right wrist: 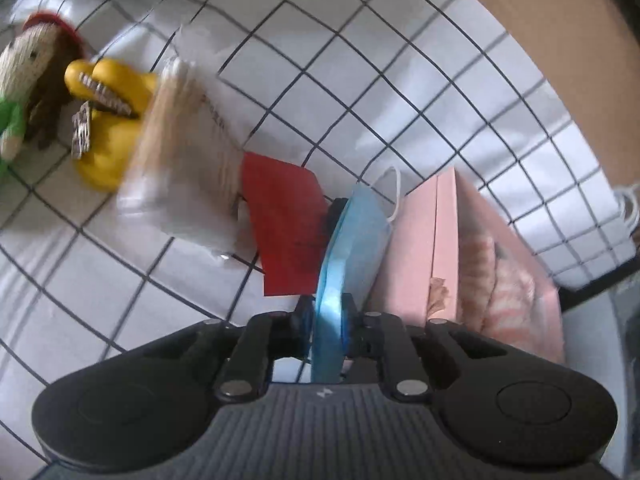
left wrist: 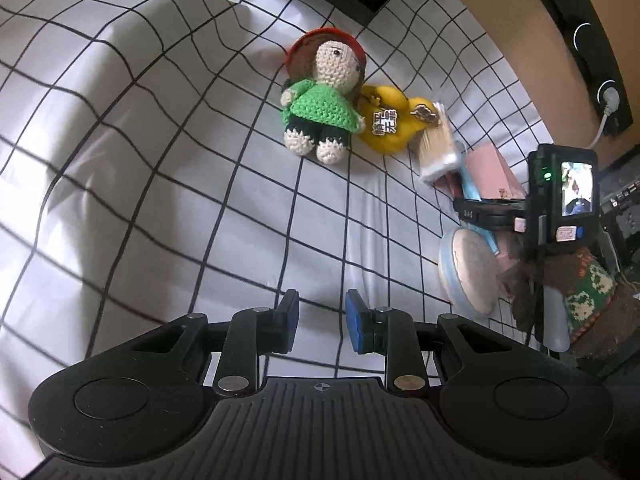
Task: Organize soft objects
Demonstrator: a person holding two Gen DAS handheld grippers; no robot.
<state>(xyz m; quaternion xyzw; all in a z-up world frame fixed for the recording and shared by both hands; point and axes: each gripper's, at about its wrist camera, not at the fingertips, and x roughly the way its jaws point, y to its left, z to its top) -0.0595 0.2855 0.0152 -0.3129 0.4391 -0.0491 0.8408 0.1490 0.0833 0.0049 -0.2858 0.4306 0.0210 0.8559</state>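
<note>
A crocheted doll (left wrist: 320, 96) in a green top and red hat lies on the checked bed sheet (left wrist: 160, 160), touching a yellow plush (left wrist: 386, 122); both show in the right wrist view, the doll (right wrist: 24, 80) and the plush (right wrist: 108, 120). My left gripper (left wrist: 322, 320) is open and empty above the sheet, short of the doll. My right gripper (right wrist: 326, 320) is shut on a blue face mask (right wrist: 348, 240) standing on edge between a red pouch (right wrist: 288, 224) and a pink box (right wrist: 472, 248).
A clear pack of cotton swabs (right wrist: 180, 152) lies beside the plush. A round powder puff (left wrist: 472, 272) sits at the sheet's right edge. The right gripper's camera unit (left wrist: 564, 196) is over the pink box. A brown headboard (right wrist: 540, 20) lies beyond.
</note>
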